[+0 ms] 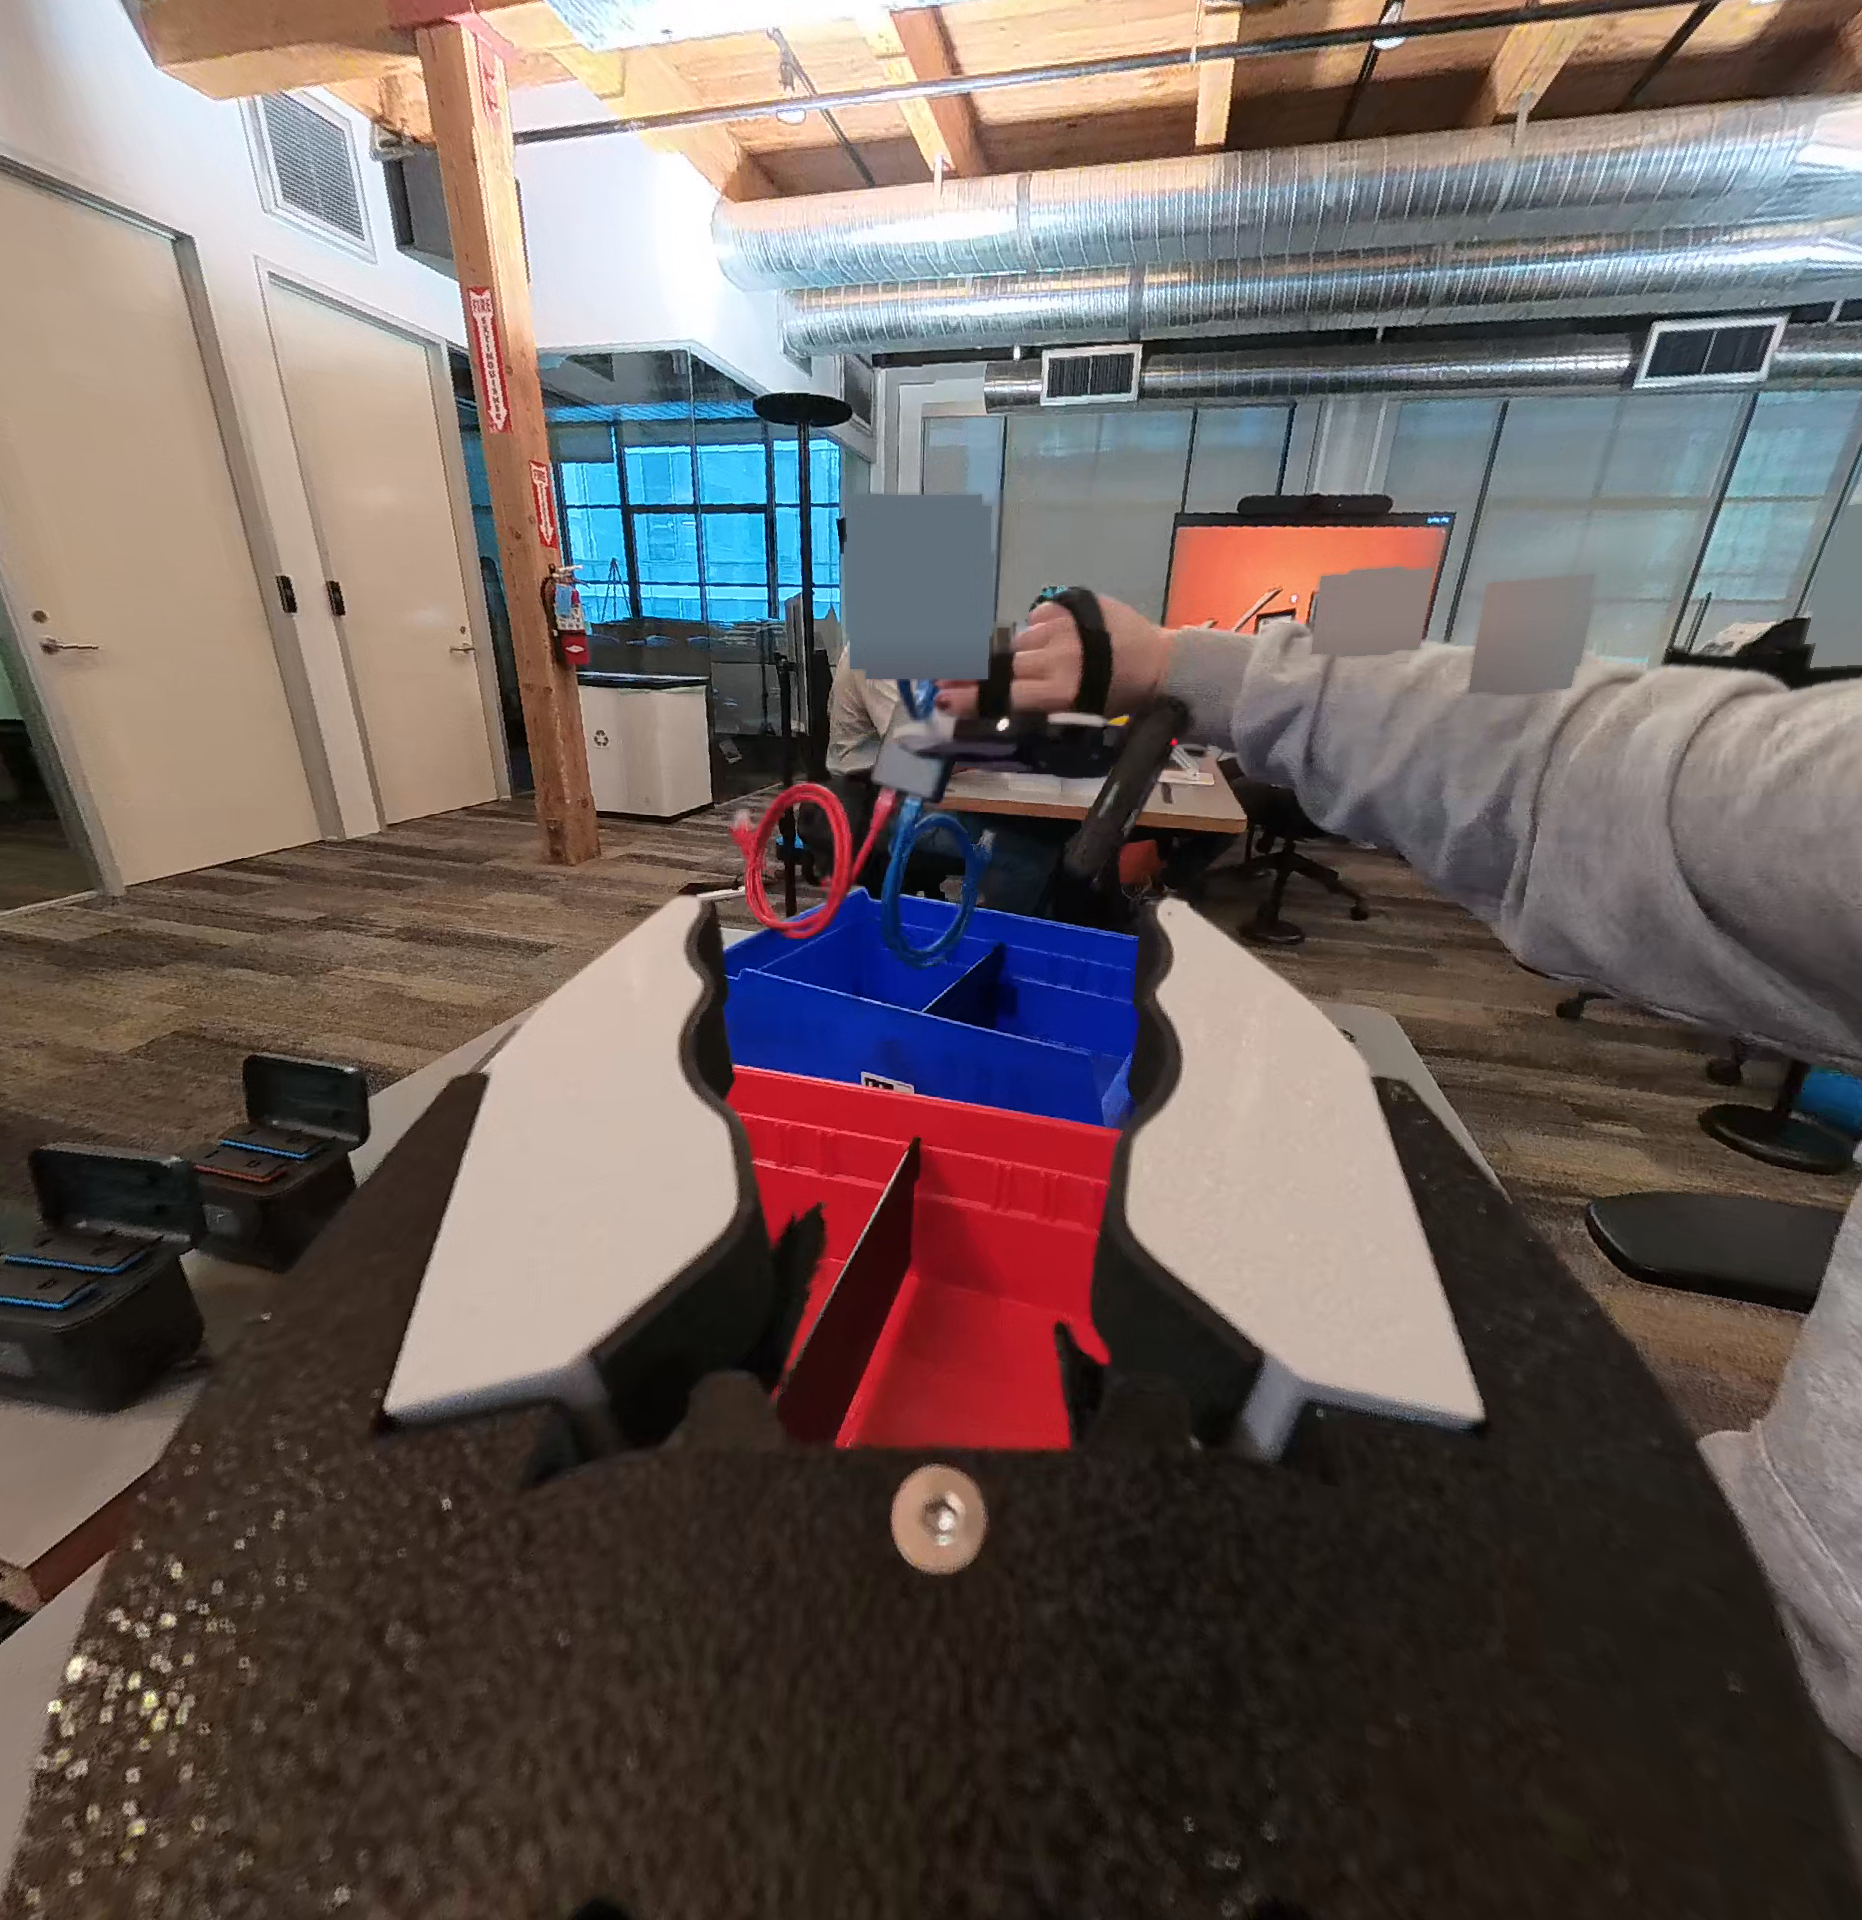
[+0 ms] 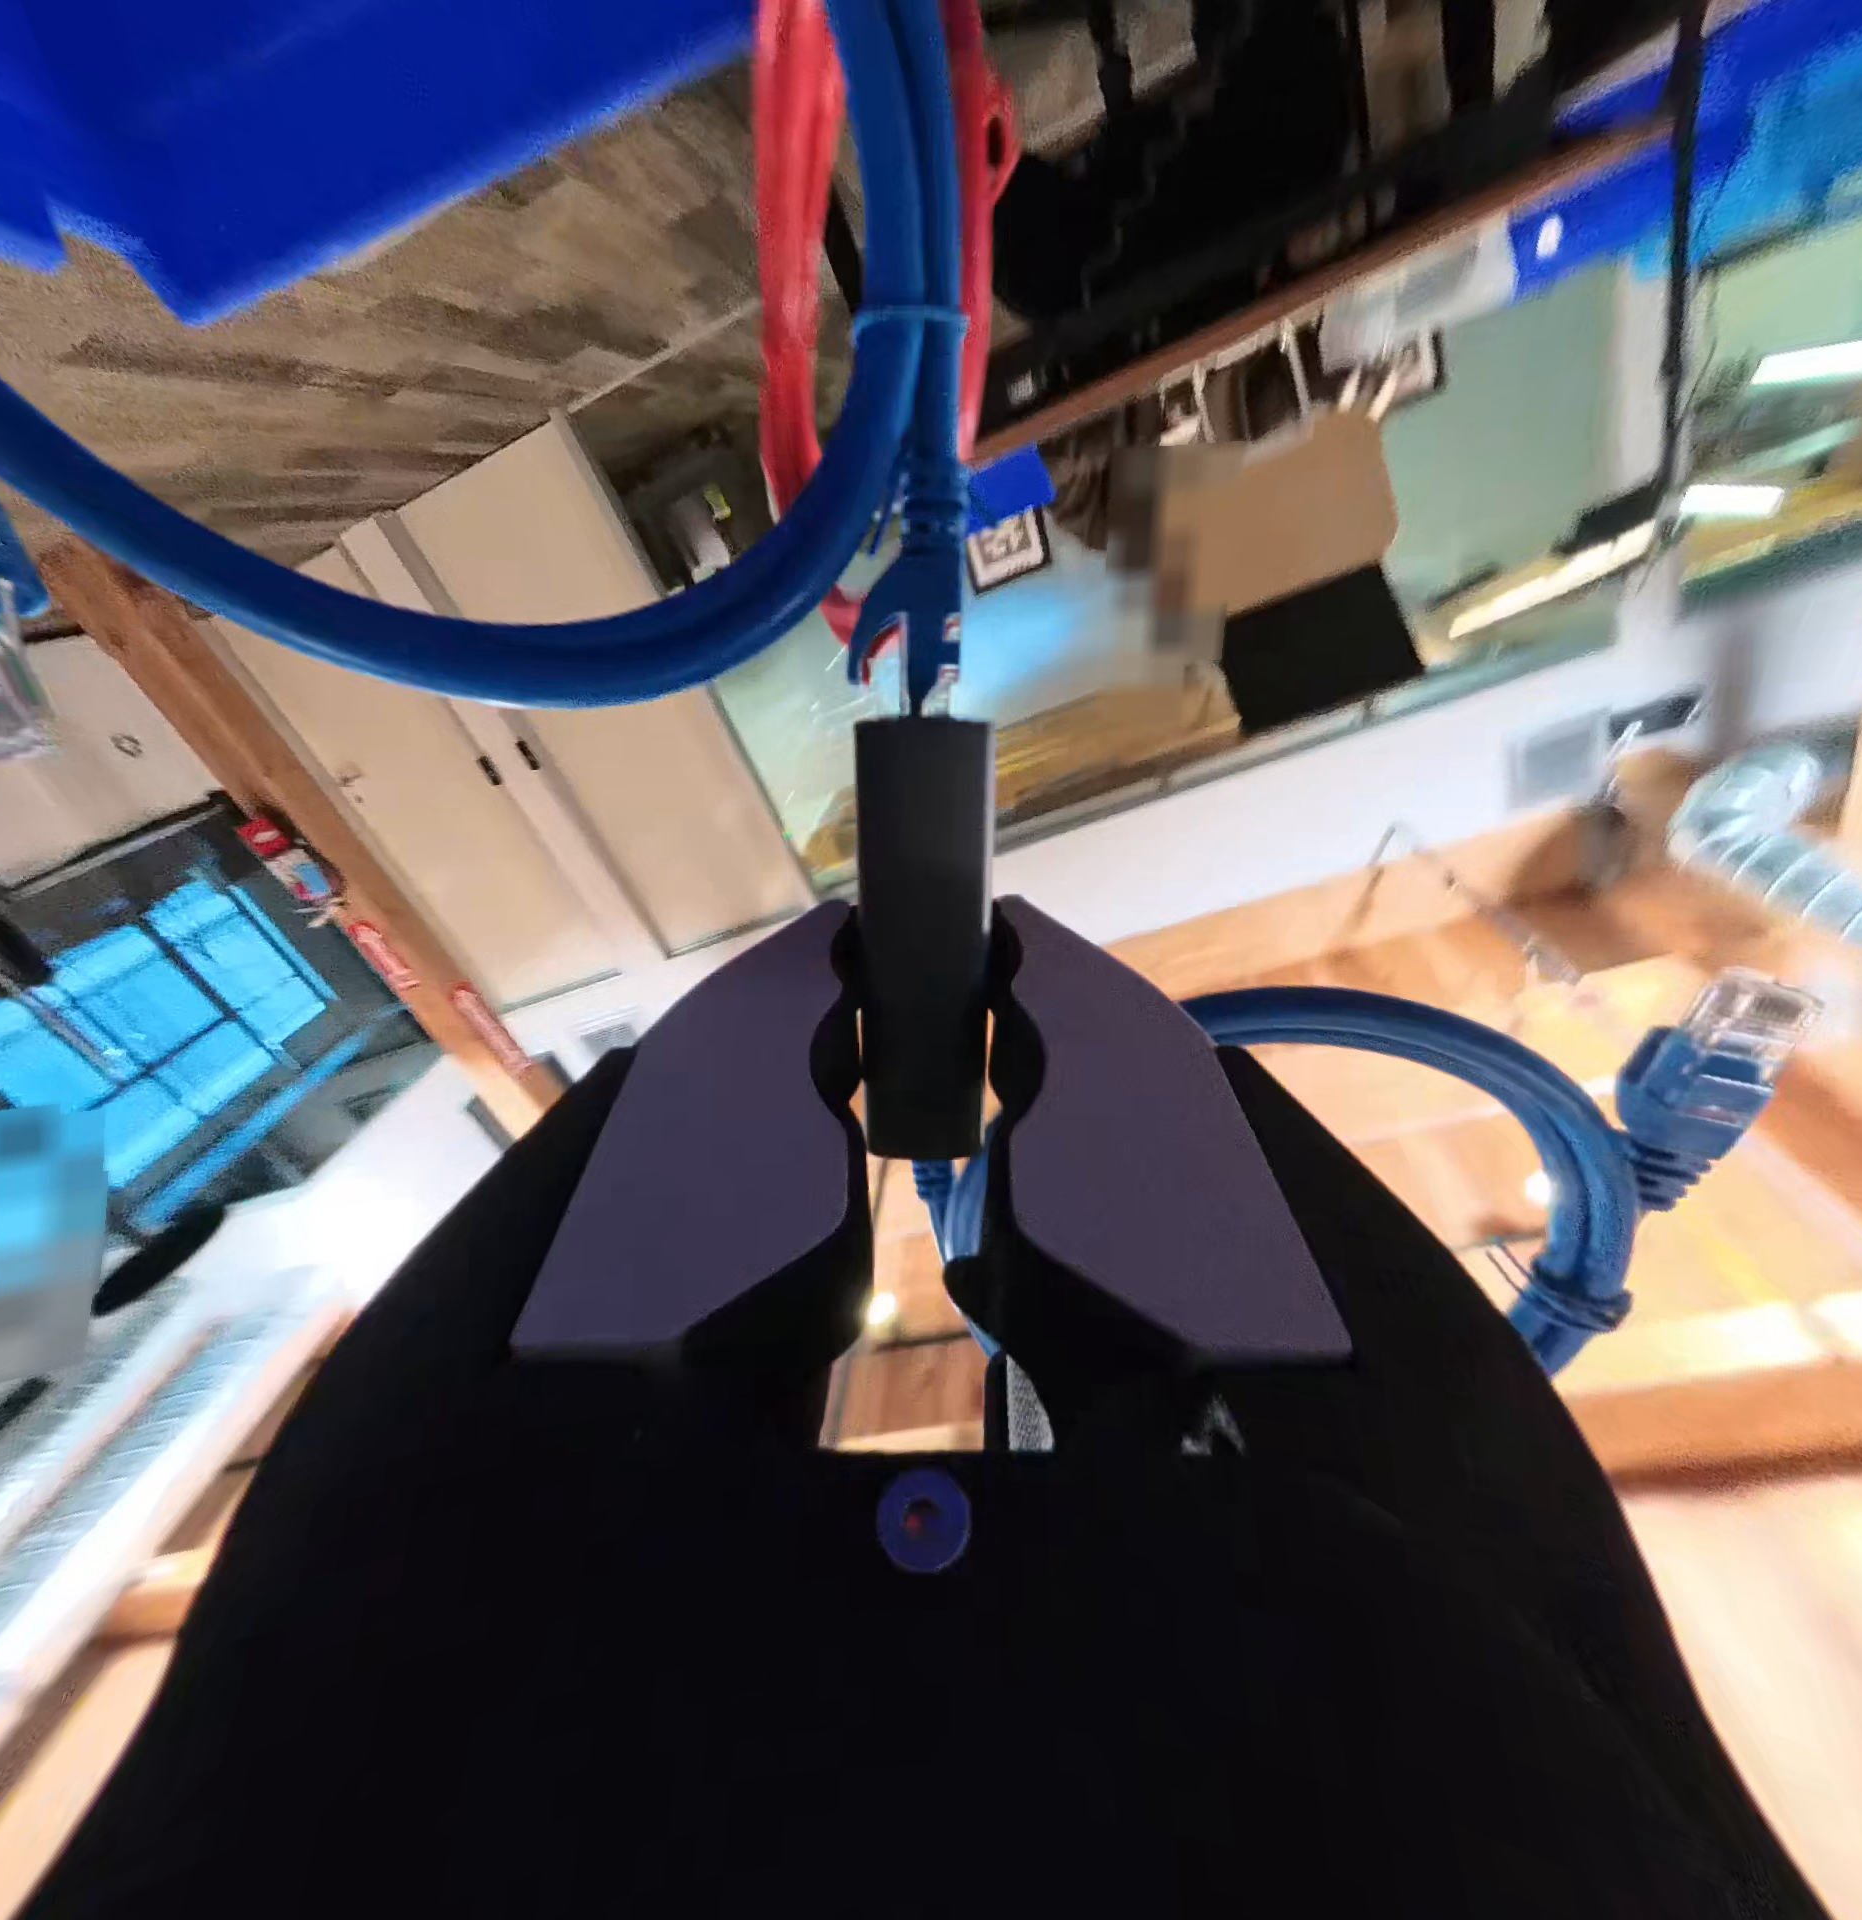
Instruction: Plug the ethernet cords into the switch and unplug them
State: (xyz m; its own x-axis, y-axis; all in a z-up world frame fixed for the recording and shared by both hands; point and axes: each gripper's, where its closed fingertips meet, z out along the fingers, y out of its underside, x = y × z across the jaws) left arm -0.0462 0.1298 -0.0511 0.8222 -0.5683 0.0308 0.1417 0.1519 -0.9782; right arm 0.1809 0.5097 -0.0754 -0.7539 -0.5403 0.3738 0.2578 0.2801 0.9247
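My left gripper (image 1: 932, 925) is open and empty, its white fingers (image 1: 594, 1143) spread over a red bin (image 1: 937, 1138) with a black divider (image 1: 854, 1288). A blue divided bin (image 1: 906, 1049) stands just behind it. My right gripper (image 1: 968, 743), held by a hand in a grey sleeve, hovers above the blue bin. In the right wrist view, which is turned upside down, it (image 2: 922, 914) is shut on a small black box (image 2: 922, 810). A coiled blue cable (image 2: 594, 644) is plugged into the box, and a red cable (image 2: 792, 312) hangs beside it. Both coils (image 1: 802, 862) (image 1: 932, 894) dangle over the blue bin.
Black open-lid cases (image 1: 85, 1278) sit on the table at the left. A wooden post (image 1: 511, 520) and doors stand at the far left. Office chairs (image 1: 1291, 862), a desk and a seated person are behind the bins. Another blue cable end (image 2: 1696, 1081) shows beside the right gripper.
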